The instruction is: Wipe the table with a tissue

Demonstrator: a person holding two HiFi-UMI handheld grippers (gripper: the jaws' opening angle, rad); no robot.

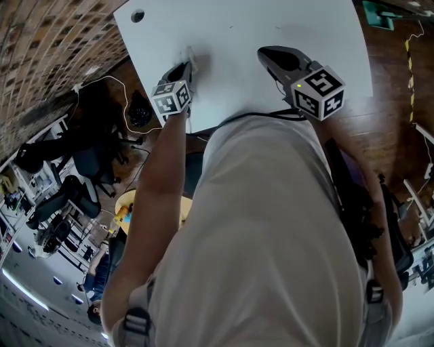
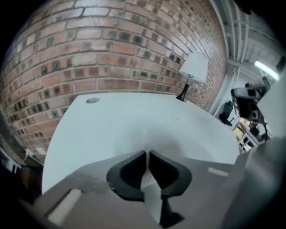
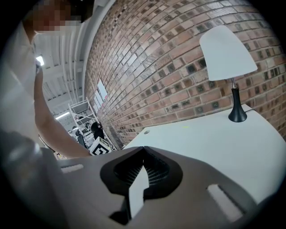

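Observation:
The white table [image 1: 237,34] fills the top of the head view. My left gripper [image 1: 186,68] rests near the table's left front part, shut on a white tissue [image 1: 192,58] that bunches just ahead of its tips. In the left gripper view the jaws [image 2: 147,154] stand almost together, and the tissue [image 2: 149,139] shows as a pale blurred fold against the table [image 2: 134,116]. My right gripper [image 1: 266,55] hovers over the table to the right, apart from the tissue. Its jaws [image 3: 143,151] meet at the tips with nothing between them.
A white-shaded lamp [image 3: 228,58] on a black base stands at the table's far corner by the brick wall [image 2: 111,49]. A round cable hole [image 1: 137,15] sits near the far left corner. Dark office chairs [image 1: 81,169] stand on the floor at the left.

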